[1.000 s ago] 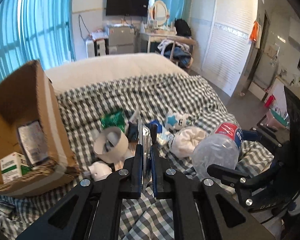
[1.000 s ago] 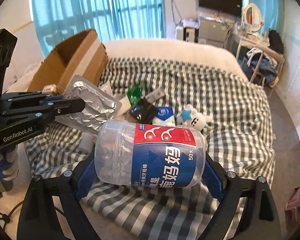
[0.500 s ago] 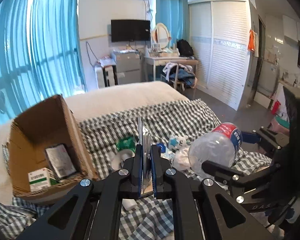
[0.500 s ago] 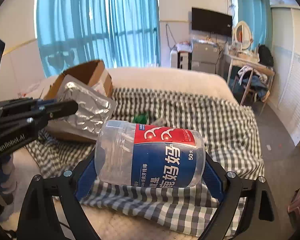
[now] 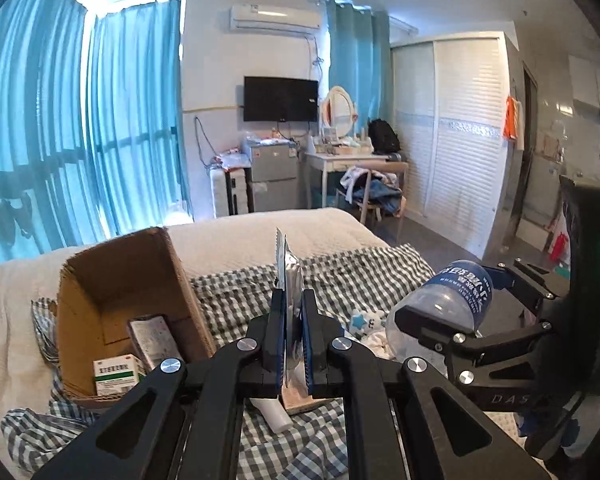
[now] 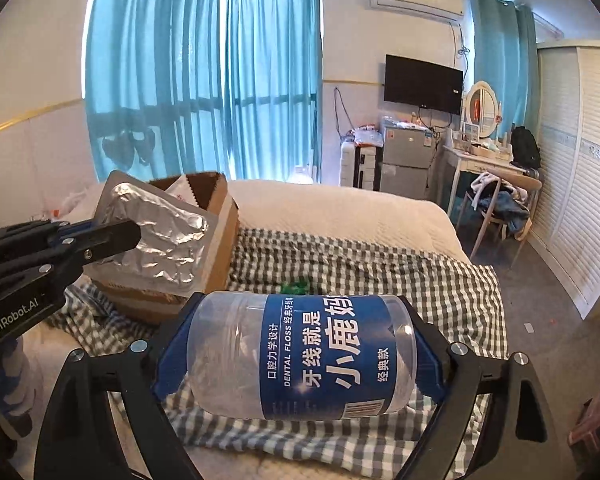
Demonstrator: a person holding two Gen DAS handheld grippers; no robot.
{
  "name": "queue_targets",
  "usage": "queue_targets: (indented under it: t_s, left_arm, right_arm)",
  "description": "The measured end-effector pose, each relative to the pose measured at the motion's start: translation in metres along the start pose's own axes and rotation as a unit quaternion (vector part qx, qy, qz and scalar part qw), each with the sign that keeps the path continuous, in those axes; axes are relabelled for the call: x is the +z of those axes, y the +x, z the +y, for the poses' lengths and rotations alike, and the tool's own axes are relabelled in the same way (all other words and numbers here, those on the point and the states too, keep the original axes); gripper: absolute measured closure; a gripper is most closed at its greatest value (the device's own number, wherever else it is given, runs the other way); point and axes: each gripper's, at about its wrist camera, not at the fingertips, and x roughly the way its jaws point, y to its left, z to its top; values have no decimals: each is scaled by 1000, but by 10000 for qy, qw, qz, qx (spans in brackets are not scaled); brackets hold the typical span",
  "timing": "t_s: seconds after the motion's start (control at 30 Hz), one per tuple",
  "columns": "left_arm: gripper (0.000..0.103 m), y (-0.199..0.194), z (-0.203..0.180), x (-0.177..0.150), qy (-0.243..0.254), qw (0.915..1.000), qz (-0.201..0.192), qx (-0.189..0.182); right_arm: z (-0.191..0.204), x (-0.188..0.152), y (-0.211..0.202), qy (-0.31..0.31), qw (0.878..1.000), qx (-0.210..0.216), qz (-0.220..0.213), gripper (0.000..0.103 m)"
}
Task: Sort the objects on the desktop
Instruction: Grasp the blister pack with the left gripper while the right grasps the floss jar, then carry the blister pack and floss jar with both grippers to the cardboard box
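My left gripper (image 5: 291, 300) is shut on a silver foil blister pack (image 5: 288, 280), held edge-on, high above the checked bedspread; its flat face shows in the right wrist view (image 6: 156, 236). My right gripper (image 6: 300, 356) is shut on a clear dental floss jar with a blue label (image 6: 300, 356), held sideways; it also shows in the left wrist view (image 5: 448, 304). An open cardboard box (image 5: 112, 304) lies to the left, holding a white-green medicine box (image 5: 116, 372) and a grey packet (image 5: 152, 336).
On the checked bedspread (image 5: 340, 272) lie a small white-blue plush toy (image 5: 364, 318), a white bottle (image 5: 276, 414) and a green packet (image 6: 296, 286). Blue curtains (image 5: 80, 140), a desk with chair (image 5: 360, 176) and a white wardrobe (image 5: 456, 140) stand behind.
Both grippers have risen well above the bed, each keeping its object. The view now takes in the room, and the jar has turned so that another side of its label faces the right wrist camera.
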Motion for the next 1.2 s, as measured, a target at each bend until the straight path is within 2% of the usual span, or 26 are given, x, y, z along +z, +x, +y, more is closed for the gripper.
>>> queue_targets:
  t_s: [0.53, 1.2]
  left_arm:
    - [96, -15, 34, 17, -159, 9980, -407, 466]
    - [96, -6, 130, 53, -785, 9871, -694, 1212]
  right_arm:
    - [34, 52, -3, 201, 9963, 168, -823, 14]
    - [102, 101, 46, -218, 9883, 721, -1329, 14]
